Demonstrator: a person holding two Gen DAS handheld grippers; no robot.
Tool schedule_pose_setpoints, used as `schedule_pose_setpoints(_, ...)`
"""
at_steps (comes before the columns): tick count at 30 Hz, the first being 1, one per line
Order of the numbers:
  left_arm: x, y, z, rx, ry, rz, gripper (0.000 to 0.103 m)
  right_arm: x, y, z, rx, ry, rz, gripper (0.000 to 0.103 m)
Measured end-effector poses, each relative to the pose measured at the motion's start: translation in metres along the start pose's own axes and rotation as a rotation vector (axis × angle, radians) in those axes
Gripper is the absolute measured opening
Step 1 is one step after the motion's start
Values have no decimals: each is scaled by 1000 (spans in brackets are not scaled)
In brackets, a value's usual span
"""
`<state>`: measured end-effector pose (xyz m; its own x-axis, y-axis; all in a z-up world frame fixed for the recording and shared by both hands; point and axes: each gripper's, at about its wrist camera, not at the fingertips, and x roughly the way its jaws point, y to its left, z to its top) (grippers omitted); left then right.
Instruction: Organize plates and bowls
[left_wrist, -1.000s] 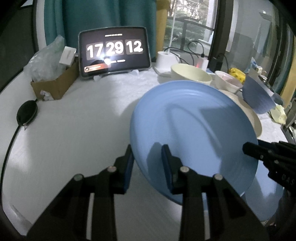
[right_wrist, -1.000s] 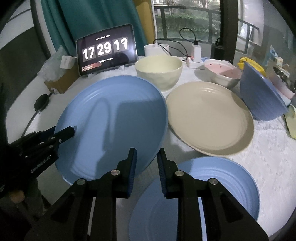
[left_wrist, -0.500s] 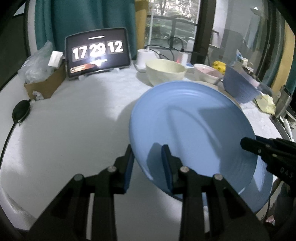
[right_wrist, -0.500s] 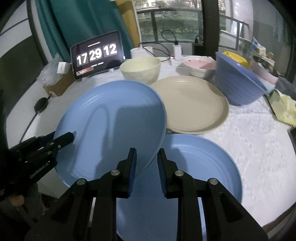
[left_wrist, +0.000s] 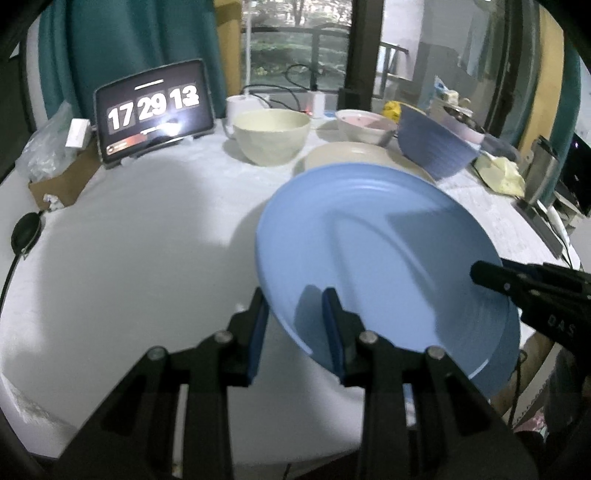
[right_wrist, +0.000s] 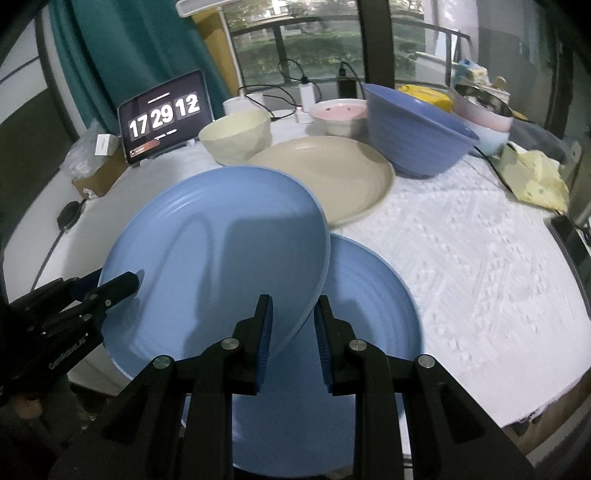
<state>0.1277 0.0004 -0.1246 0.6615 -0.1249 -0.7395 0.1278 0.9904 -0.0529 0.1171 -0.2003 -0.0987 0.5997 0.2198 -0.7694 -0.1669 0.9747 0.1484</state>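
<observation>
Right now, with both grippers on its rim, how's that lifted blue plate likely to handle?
The lifted blue plate probably stays stiff: no sag between left gripper and right gripper. Its smooth glossy rim may slip in the pads. It is tilted over the lower blue plate, so it could slide sideways if released.

Your left gripper (left_wrist: 293, 325) is clamping the near rim of the blue plate (left_wrist: 376, 254), holding it tilted above the white table (left_wrist: 129, 240). Your right gripper (left_wrist: 491, 275) is gripping its far edge. Behind, 2 bowls and a tablet (left_wrist: 155, 110) are standing.
</observation>
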Motion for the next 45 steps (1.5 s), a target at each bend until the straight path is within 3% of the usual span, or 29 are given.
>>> schedule_pose_setpoints(16, -6, -50, -21, 108, 32, -31, 31, -24, -36, -33, 48, -1, -48, 25)
schedule_pose_setpoints(27, 6, -57, -30, 146, 87, -6, 33, -19, -42, -37, 61, 22, -55, 25)
schedule_pose_setpoints(34, 0, -60, -31, 189, 72, -20, 35, -18, -49, -36, 72, 22, -82, 25)
schedule_pose_setpoints(38, 0, -52, -29, 158, 67, -16, 42, -17, -53, -34, 82, 23, -90, 25)
schedule_pose_setpoints(45, 0, -40, -20, 110, 40, -2, 43, -18, -56, -30, 91, 12, -86, 25)
